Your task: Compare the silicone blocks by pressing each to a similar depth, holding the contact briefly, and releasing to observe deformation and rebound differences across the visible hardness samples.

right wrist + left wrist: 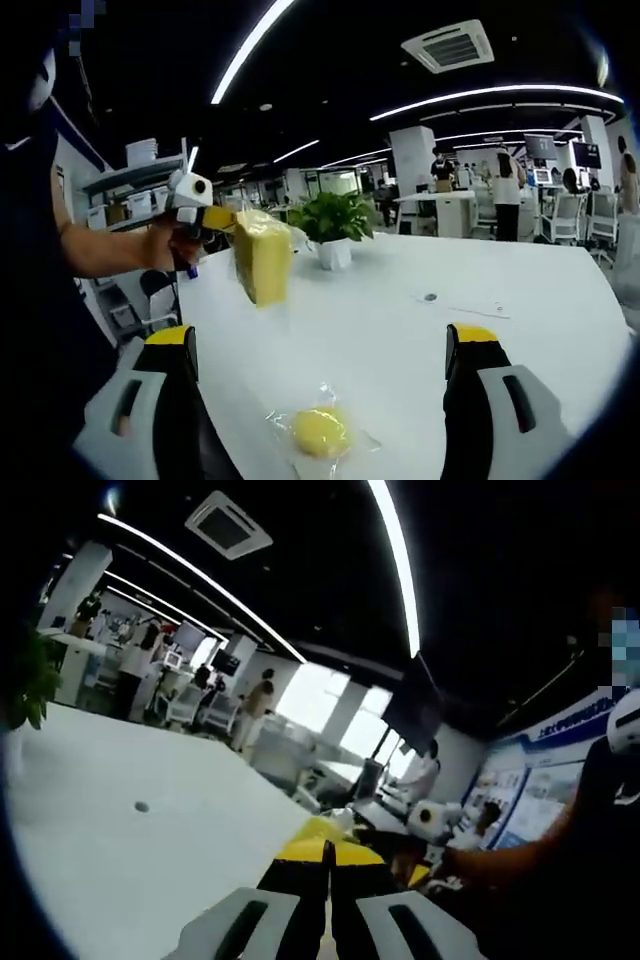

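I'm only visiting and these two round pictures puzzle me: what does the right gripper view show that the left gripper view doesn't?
Right gripper view: the left gripper, in a person's hand, holds a yellow block above the table. A wrapped yellow lump lies between the wide-open jaws of the right gripper.

Left gripper view: a dark hanging screen and blue wall posters, seen past that gripper's shut jaws.

Both: the white table, ceiling light strips and office.
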